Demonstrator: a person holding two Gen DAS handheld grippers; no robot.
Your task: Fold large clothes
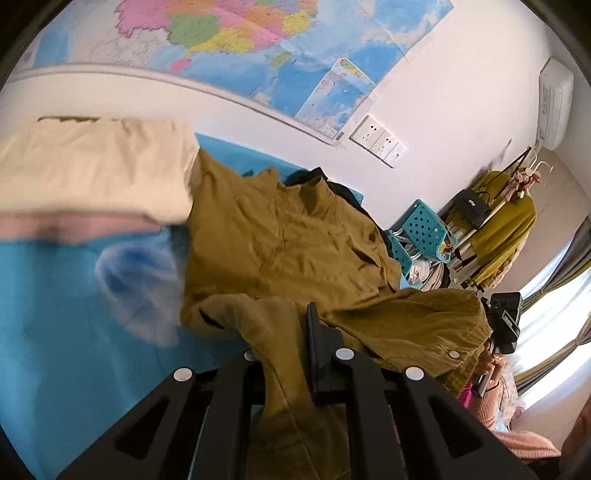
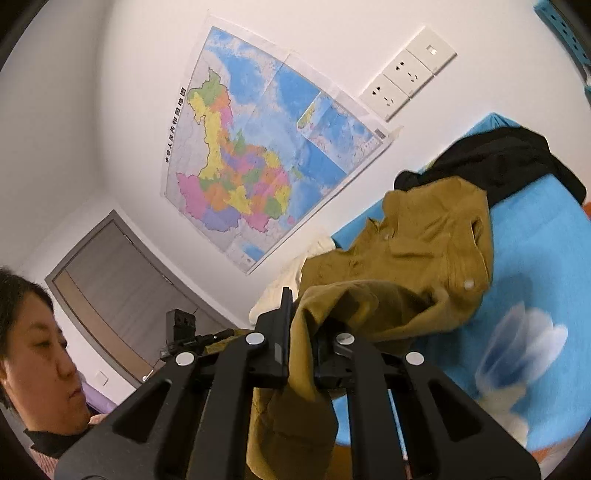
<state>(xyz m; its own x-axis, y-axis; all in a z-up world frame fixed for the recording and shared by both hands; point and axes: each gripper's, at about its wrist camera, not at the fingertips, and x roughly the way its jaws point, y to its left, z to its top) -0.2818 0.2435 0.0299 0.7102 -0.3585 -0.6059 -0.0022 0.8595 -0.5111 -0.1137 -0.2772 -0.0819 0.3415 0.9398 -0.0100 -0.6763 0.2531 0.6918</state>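
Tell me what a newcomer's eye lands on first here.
The mustard jacket, sprawled over the blue sheet and pinched in both claws, left claw and right claw. Next, the big coloured map on the white wall behind. A black garment lies beyond the jacket's collar; a cream one sits at the left.

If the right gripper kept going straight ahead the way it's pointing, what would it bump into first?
Most likely the mustard-yellow corduroy jacket it already pinches: the right gripper is shut on a fold, and more of that cloth bunches just ahead. Beyond that lies the white wall with the colourful map, though depth is hard to judge.
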